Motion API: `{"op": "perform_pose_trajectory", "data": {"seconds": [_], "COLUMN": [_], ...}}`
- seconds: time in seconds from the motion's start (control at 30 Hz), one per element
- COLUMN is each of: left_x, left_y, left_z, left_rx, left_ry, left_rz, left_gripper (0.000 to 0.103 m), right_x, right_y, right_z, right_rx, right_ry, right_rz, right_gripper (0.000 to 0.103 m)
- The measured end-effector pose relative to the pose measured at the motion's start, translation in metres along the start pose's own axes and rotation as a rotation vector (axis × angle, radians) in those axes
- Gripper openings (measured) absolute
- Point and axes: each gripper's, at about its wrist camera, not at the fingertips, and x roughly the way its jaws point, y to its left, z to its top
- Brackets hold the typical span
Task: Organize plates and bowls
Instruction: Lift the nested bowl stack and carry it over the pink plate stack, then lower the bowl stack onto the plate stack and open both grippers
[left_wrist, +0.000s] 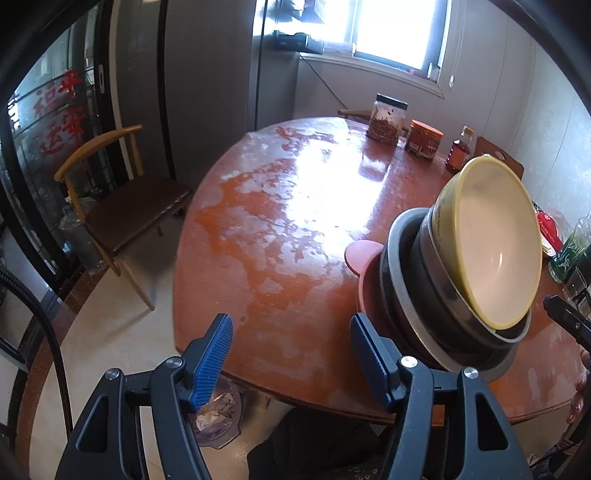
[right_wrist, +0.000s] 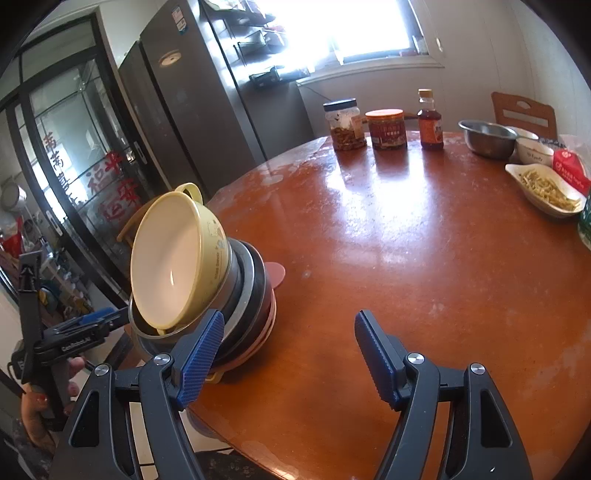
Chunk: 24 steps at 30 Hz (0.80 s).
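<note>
1. The stack (left_wrist: 454, 295) of nested dishes stands near the table's (left_wrist: 295, 229) front edge: a pink plate (left_wrist: 360, 258) at the bottom, steel bowls (left_wrist: 417, 280) above it, a yellow bowl (left_wrist: 495, 243) on top.
2. The left gripper (left_wrist: 291, 354) hangs just left of the stack, jaws wide apart, holding nothing.
3. The right gripper (right_wrist: 290, 354) sits just right of the stack, jaws likewise wide and empty; its left pad (right_wrist: 201, 358) appears close against the stack's lower side, contact uncertain.
4. Risk: the yellow bowl looks seated aslant in the steel bowl below it. A nudge from either pad could, in my judgement, slide it off or push the stack toward the table edge.
5. Risk: the tabletop is glossy, so the pink plate may skid if pushed.
6. The left view alone shows a chair (left_wrist: 122, 199) and a bin bag (left_wrist: 218, 413) on the floor left of the stack.
7. The right view alone shows, far right of the stack, a loose steel bowl (right_wrist: 487, 138), a white bowl (right_wrist: 533, 151) and a dish of food (right_wrist: 546, 188) not yet gathered.
</note>
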Motion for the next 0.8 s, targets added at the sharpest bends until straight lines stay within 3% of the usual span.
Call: {"op": "perform_pose_trajectory", "data": {"seconds": [0.43, 0.7, 0.8], "left_x": [0.036, 0.051, 0.054], "left_y": [-0.010, -0.036, -0.051], "left_z": [0.024, 0.027, 0.028], "left_rx": [0.099, 0.181, 0.207], "left_ry": [0.010, 0.025, 0.029], "left_rz": [-0.092, -0.144, -0.150], "left_gripper": [0.066, 0.064, 0.062], "right_x": [0.029, 0.036, 0.034], "right_y": [0.023, 0.025, 0.021], "right_z": [0.001, 0.000, -0.001], "right_rx": [-0.035, -0.092, -0.115], "right_ry": [0.039, 0.046, 0.040], "right_rz": [0.127, 0.131, 0.091], "right_gripper": [0.075, 0.075, 0.075]}}
